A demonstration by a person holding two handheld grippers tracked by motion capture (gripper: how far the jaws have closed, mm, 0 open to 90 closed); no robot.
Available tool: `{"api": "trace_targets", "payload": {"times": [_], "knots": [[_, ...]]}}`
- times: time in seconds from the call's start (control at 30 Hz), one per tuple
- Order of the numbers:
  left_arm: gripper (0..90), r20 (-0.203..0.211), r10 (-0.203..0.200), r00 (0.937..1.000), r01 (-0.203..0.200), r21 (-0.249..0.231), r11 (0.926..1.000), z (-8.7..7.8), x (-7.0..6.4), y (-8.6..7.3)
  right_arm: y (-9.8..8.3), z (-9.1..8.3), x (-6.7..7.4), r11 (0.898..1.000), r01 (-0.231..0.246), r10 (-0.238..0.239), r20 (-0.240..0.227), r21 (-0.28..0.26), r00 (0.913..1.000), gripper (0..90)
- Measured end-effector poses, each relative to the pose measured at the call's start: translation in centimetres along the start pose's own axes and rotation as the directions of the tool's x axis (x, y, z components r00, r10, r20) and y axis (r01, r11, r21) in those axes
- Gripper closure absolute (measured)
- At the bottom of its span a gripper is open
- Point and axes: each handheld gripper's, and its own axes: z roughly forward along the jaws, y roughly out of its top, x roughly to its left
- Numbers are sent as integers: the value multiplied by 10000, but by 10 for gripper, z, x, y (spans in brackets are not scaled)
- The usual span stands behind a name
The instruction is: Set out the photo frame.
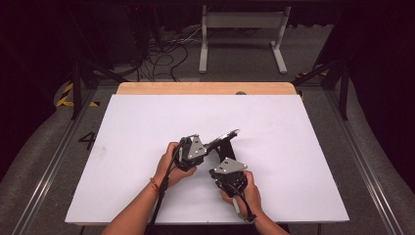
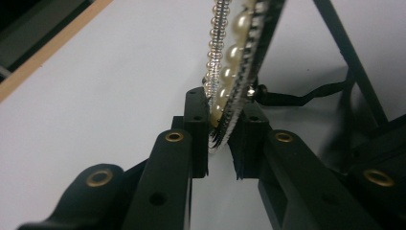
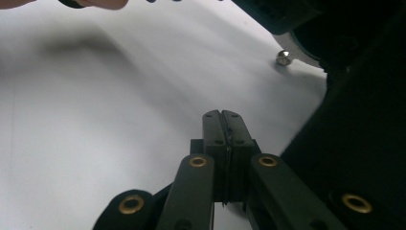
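Pearl-and-bead hairband [image 2: 234, 52]: edge clamped in left gripper [image 2: 221, 139] | right gripper [image 3: 223, 139]: jaws pressed together, empty | place: white worktop [image 1: 147, 127], nearer its front edge, mid-width

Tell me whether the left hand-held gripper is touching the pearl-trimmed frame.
Touching. In the left gripper view, the left hand-held gripper has both jaws closed against the lower edge of the pearl-trimmed frame, which is pinched between the pads.

Overhead light bright on white table [image 1: 147, 122]; surroundings dark; soft shadows; close gripper views blurred, perhaps slightly dim.
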Motion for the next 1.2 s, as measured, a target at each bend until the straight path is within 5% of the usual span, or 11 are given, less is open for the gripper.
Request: {"api": "trace_targets", "payload": {"times": [0.87, 1.2], "knots": [[807, -678, 1157, 9910, -1109, 702, 9913, -18, -21, -4, -8, -8, -2, 9998, 169, -170, 31, 136, 9999, 900], [799, -261, 867, 9959, -855, 442, 9954, -25, -21, -5, -9, -13, -4, 9998, 144, -146, 119, 115, 9998, 885]]}}
